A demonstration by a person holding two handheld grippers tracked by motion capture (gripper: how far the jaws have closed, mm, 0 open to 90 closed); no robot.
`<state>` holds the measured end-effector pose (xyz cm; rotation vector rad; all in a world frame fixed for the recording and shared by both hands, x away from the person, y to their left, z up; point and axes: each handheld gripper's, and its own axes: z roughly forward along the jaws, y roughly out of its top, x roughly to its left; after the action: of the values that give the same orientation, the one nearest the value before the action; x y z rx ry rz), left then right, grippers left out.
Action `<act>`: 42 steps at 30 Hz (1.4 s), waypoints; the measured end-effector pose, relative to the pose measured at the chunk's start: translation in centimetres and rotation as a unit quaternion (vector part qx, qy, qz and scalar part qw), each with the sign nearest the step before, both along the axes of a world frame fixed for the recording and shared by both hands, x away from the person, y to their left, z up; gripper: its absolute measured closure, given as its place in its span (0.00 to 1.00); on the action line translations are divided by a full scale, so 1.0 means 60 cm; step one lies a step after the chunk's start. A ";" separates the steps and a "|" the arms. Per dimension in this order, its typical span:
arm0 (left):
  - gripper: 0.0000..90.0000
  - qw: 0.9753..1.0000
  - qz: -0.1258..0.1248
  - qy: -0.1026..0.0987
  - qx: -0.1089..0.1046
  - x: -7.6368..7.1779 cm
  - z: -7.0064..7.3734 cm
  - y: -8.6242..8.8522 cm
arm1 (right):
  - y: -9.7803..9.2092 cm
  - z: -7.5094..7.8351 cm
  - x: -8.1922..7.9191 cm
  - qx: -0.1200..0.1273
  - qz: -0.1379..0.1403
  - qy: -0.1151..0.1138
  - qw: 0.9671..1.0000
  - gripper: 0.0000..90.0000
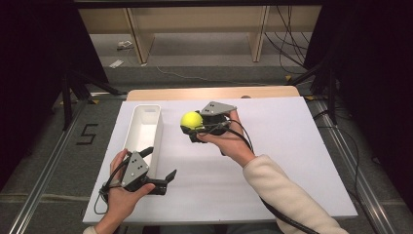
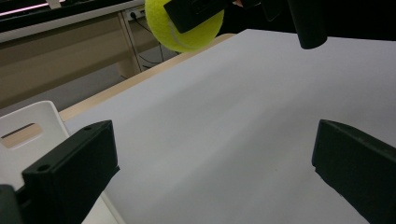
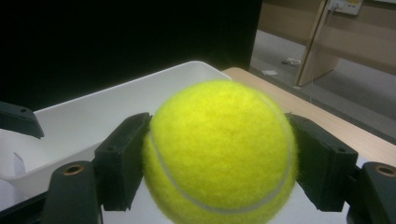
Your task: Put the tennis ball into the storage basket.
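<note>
right gripper (image 1: 195,127) clamped on tennis ball (image 1: 191,120), held up just off the white bin's (image 1: 138,132) far right rim, probably for a drop-in | left gripper (image 1: 159,168) jaws wide open, idle near table's front-left edge

Even overhead light, dark surroundings; soft shadows, slight close-range blur.

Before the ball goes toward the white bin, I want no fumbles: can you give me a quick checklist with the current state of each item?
1. Tennis ball clamped between the right gripper jaws on both sides: ok.
2. Ball lifted off the table: ok.
3. White bin upright, nothing seen inside: ok.
4. Ball already over the bin: not ok, it is beside it.
5. Left gripper open, holding nothing: ok.
</note>
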<state>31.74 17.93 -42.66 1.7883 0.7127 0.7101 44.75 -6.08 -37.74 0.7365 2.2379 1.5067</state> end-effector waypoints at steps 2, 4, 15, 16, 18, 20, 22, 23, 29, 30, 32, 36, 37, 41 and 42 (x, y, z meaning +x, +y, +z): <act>0.00 1.000 -0.002 0.002 -0.001 0.000 0.000 -0.001 | 0.001 0.001 0.000 0.000 0.001 0.000 1.000 0.30; 0.00 1.000 -0.001 0.001 0.001 0.000 0.000 0.000 | 0.002 0.001 0.000 -0.001 0.002 -0.001 1.000 0.30; 0.00 1.000 -0.003 0.004 -0.001 -0.001 0.000 -0.001 | 0.008 0.000 0.000 -0.003 0.005 0.001 1.000 0.30; 0.00 1.000 -0.002 0.004 -0.001 -0.001 0.000 -0.001 | 0.009 0.000 0.000 -0.001 0.005 0.001 1.000 0.30; 0.00 1.000 -0.005 0.007 -0.004 -0.002 -0.001 -0.002 | 0.011 0.000 0.001 -0.002 0.005 -0.001 1.000 0.30; 0.00 1.000 -0.005 0.007 -0.004 -0.002 -0.001 -0.002 | 0.012 0.000 0.000 -0.003 0.006 0.000 1.000 0.30; 0.00 1.000 -0.005 0.007 -0.003 -0.002 -0.001 -0.002 | 0.013 0.000 0.000 -0.002 0.007 0.002 1.000 0.30; 0.00 1.000 -0.005 0.006 -0.001 -0.002 -0.001 -0.002 | 0.014 0.000 0.000 -0.002 0.007 0.002 1.000 0.30; 0.00 1.000 -0.006 0.007 -0.001 -0.002 -0.001 -0.002 | 0.014 0.001 0.001 -0.004 0.007 0.001 1.000 0.30; 0.00 1.000 -0.006 0.007 -0.001 -0.002 -0.001 -0.002 | 0.015 0.001 0.002 -0.005 0.008 0.000 1.000 0.30; 0.00 1.000 -0.006 0.007 -0.001 -0.002 -0.001 -0.002 | 0.016 0.001 0.002 -0.005 0.009 0.000 1.000 0.30; 0.00 1.000 -0.006 0.008 -0.001 -0.002 -0.001 -0.002 | 0.019 0.001 0.002 -0.004 0.009 0.002 1.000 0.30; 0.00 1.000 -0.006 0.008 -0.001 -0.002 -0.001 -0.002 | 0.019 0.000 0.002 -0.005 0.010 0.002 1.000 0.30; 0.00 1.000 -0.006 0.007 -0.001 -0.002 -0.001 -0.002 | 0.022 -0.002 0.002 -0.005 0.012 0.003 1.000 0.30; 0.00 1.000 -0.006 0.007 -0.002 -0.002 -0.001 -0.002 | 0.023 -0.002 0.002 -0.005 0.013 0.004 1.000 0.30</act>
<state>31.61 17.83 -42.73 1.7943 0.7121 0.6879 44.90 -4.70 -37.89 0.7145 2.2664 1.5061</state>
